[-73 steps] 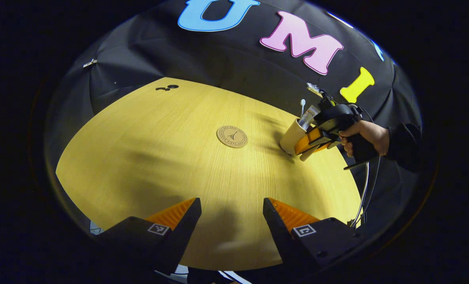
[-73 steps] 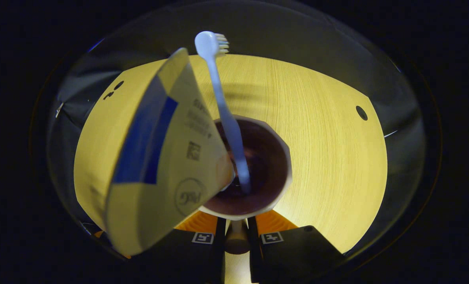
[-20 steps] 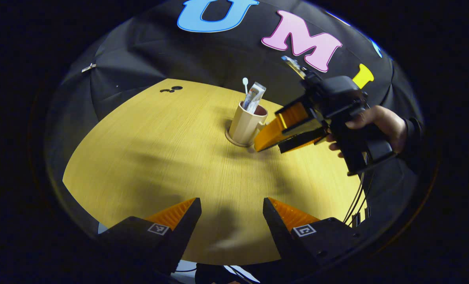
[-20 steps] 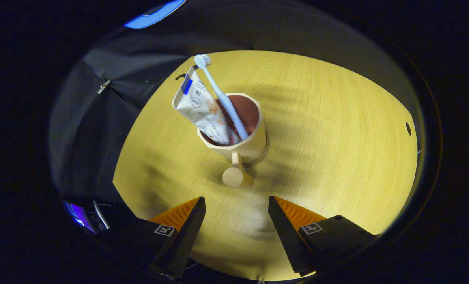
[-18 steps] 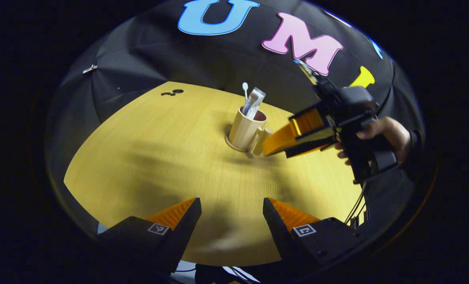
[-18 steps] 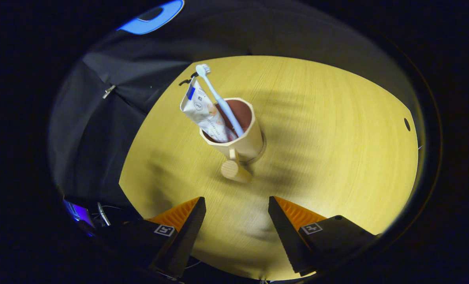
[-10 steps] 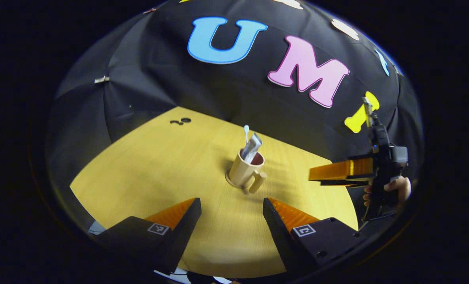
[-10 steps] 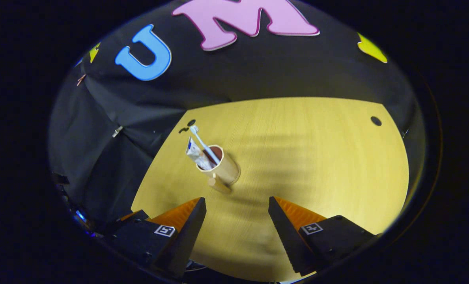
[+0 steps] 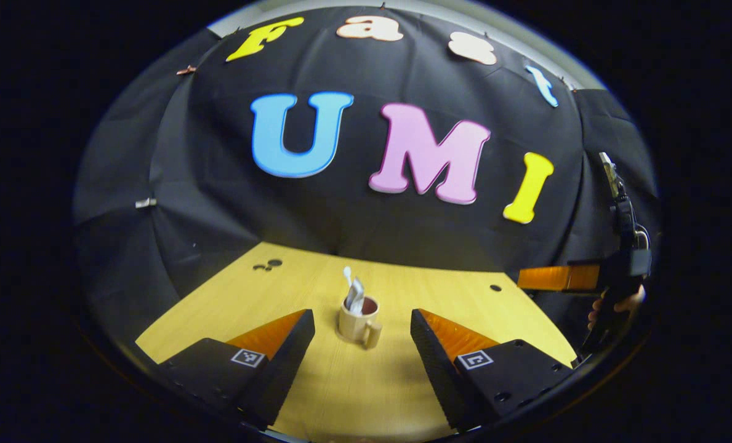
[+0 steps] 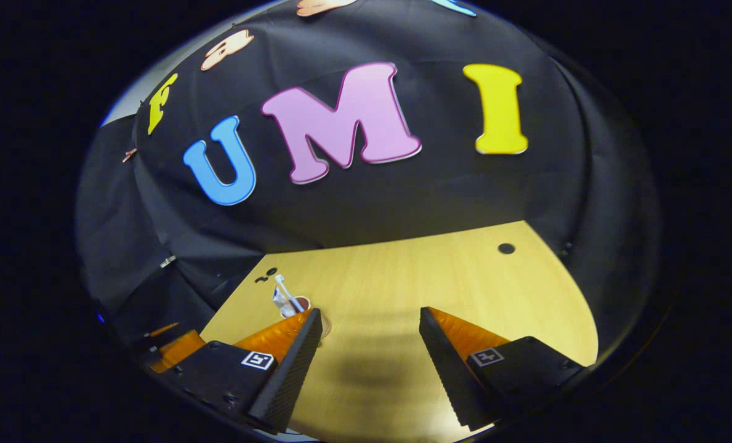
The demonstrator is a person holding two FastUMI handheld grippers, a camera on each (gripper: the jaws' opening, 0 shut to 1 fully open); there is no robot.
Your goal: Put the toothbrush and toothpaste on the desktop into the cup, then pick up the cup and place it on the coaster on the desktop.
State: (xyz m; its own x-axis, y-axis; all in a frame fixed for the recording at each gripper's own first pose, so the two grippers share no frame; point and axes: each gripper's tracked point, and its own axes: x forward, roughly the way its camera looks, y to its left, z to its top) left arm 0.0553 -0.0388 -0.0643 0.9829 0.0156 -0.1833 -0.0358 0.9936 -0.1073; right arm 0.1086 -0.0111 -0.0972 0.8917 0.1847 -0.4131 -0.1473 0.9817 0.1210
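Standing upright near the middle of the desktop [image 9: 230, 307]: cup [image 9: 356, 323] with toothbrush [image 9: 348, 274] and toothpaste [image 9: 356, 295] inside

Hovering apart from it, left gripper [image 9: 359, 341] spread wide and empty, cup seen between its fingers; right gripper [image 10: 369, 344] likewise released, holding nothing; farther off at the right edge of the left gripper view, held by a hand [image 9: 618, 304]; coaster under the cup too small to make out

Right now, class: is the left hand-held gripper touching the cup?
Apart. The left gripper view shows the left hand-held gripper open, with bare desktop between each finger and the cup.
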